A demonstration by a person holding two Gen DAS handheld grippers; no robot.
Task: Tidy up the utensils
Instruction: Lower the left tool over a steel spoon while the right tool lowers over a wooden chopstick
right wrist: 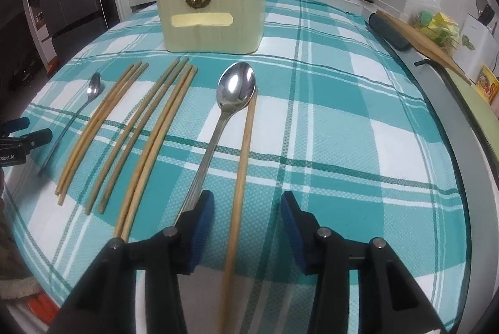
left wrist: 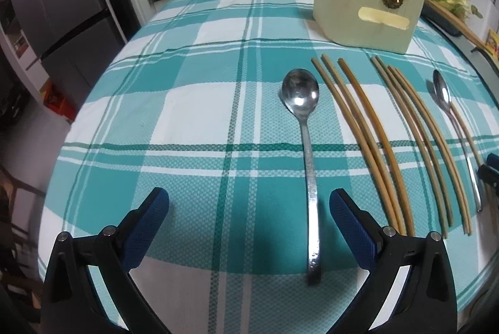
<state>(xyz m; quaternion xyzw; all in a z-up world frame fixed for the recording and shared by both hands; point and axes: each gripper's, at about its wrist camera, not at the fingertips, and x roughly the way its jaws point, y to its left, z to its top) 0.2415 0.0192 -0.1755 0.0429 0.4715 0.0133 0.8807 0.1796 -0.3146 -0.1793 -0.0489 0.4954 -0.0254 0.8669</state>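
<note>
the left gripper (left wrist: 249, 221) is spread wide over the checked tablecloth (left wrist: 187, 115), gripping nothing; a round spoon (left wrist: 307, 146) lies between its fingers, handle end low in the frame. the right gripper (right wrist: 248, 224) is also wide open and empty, a single chopstick (right wrist: 241, 178) running between its fingers and cut off by the bottom edge. the long spoon (right wrist: 224, 115) has its handle hidden behind the left finger. loose chopsticks (right wrist: 131, 131) lie at centre left, the cream holder (right wrist: 212, 18) at upper centre.

Black claws (left wrist: 249, 209), blue ribbed pads (right wrist: 202, 228)
</note>
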